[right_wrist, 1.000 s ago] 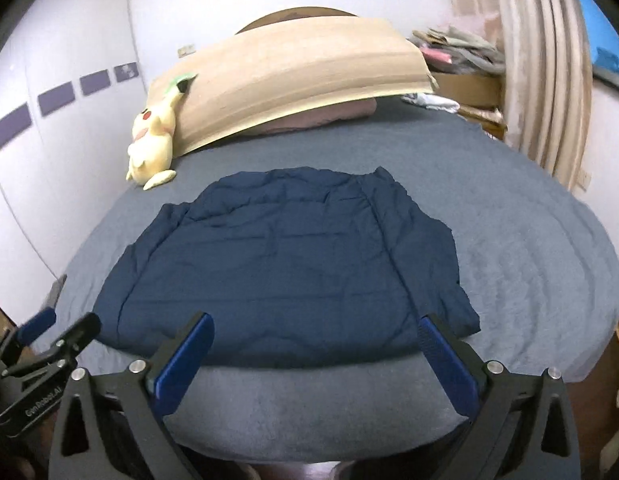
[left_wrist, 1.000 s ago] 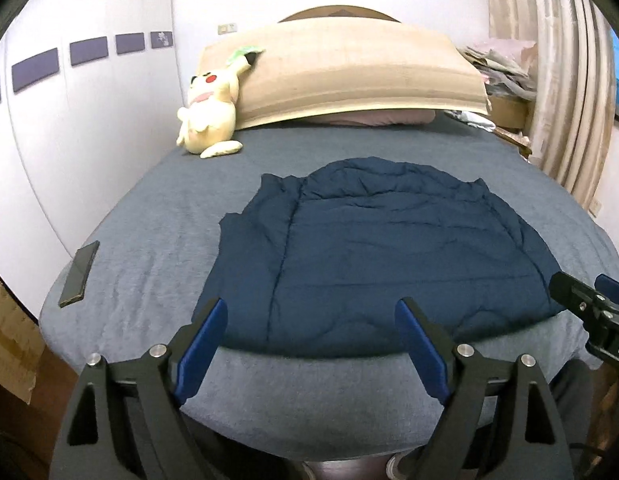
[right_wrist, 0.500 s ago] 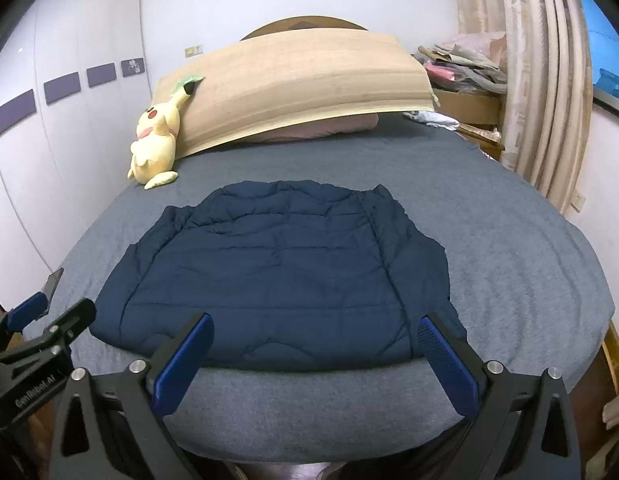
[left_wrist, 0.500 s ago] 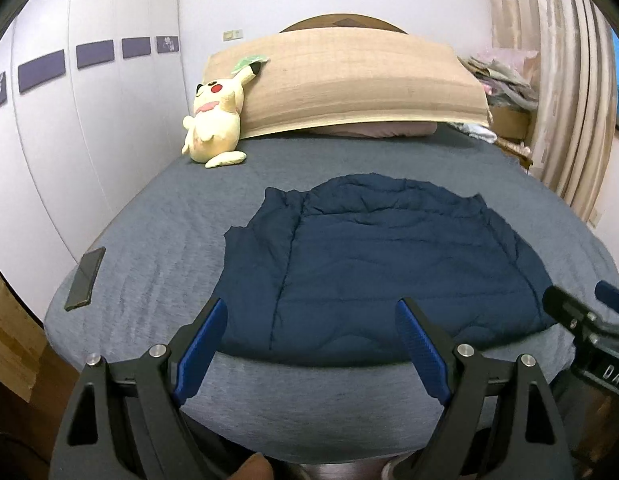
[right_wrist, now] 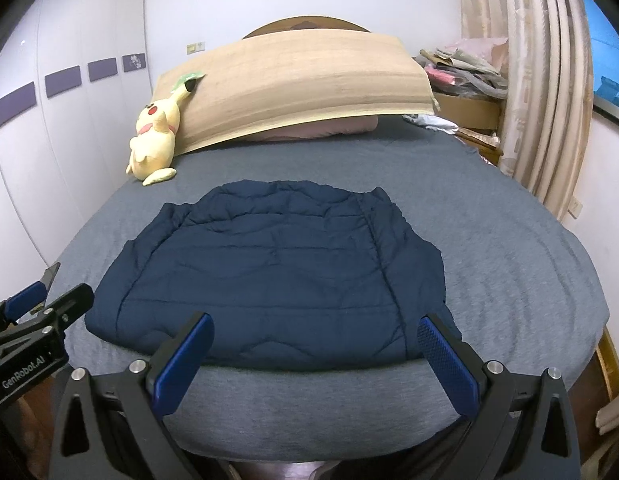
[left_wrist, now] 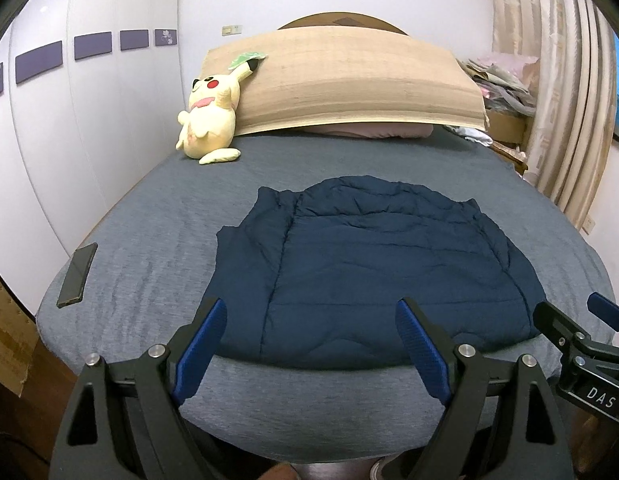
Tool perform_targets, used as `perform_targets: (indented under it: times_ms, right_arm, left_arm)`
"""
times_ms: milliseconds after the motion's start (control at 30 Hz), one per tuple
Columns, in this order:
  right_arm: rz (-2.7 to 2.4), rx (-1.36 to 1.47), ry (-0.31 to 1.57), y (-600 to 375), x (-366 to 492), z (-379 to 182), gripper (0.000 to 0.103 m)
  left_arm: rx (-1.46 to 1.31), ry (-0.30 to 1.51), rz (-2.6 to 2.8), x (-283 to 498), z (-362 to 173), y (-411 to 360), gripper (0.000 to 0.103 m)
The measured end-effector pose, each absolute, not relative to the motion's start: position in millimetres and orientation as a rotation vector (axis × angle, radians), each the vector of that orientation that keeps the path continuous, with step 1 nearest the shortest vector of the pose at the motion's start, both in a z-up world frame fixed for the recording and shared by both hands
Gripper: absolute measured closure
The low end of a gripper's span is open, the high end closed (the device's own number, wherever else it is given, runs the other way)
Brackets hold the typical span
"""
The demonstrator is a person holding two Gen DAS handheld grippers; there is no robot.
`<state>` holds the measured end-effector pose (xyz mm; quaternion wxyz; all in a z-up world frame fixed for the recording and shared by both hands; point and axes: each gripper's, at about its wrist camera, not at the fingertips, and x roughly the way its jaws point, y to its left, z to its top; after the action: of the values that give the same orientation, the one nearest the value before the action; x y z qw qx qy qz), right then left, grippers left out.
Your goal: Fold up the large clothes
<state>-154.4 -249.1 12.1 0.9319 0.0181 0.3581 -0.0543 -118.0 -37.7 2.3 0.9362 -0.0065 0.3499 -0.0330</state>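
Here, navy quilted jacket (left_wrist: 373, 272) lies spread flat on grey bed (left_wrist: 149, 232), hem along near edge, collar toward wooden headboard (left_wrist: 349, 80). Left gripper (left_wrist: 309, 340) hangs above near bed edge, jaws spread wide and just been widening a little, nothing between them, clear of jacket. Right gripper (right_wrist: 313, 354) likewise released, empty, over hem on jacket's right. Yellow plush toy (left_wrist: 209, 116) leans on headboard. Dark phone (left_wrist: 77, 274) lies by left bed edge.
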Motion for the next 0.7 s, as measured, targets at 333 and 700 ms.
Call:
perform_targets:
  times_ms: [333, 700]
  right_arm:
    - [-0.117, 0.03, 0.727, -249.6, -155.2, 13.6, 0.0]
    - [-0.121, 0.023, 0.725, -249.3, -153.8, 13.2, 0.0]
  left_arm:
    - [0.001, 0.711, -0.069, -118.6, 2.4, -39.4, 0.01]
    - [0.016, 0.696, -0.076, -120.7, 3.1, -41.4, 0.009]
